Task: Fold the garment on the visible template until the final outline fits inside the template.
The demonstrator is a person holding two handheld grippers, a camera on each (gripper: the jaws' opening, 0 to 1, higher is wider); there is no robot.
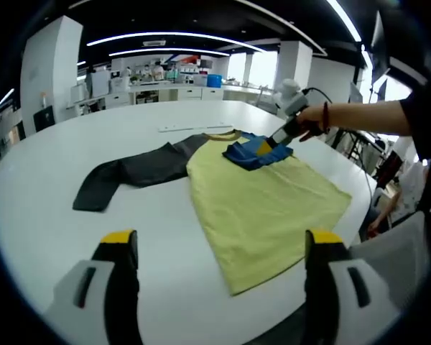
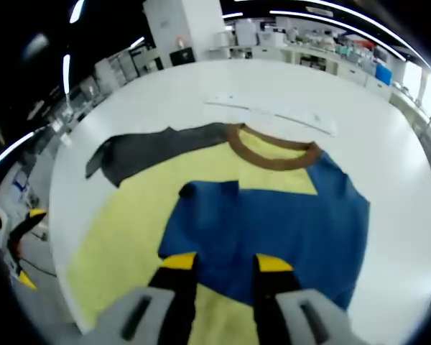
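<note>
Yellow-tipped jaws of the left gripper are rising from the bottom of the left gripper view, standing wide apart with nothing between them, hovering over the white table near the shirt's hem. Beyond them the shirt is lying flat on the table: a yellow body, a dark grey sleeve stretching out to the left, and a blue sleeve folded in over the chest. At that blue fold the right gripper is reaching down, with a person's hand holding it from the right.

In the right gripper view, the right gripper's jaws are sitting close together over the blue sleeve; whether they are pinching the cloth I cannot tell. The shirt is spreading away from them, with its brown collar at the far end and the grey sleeve lying off to the left. A pale strip is lying on the table just past the collar.
</note>
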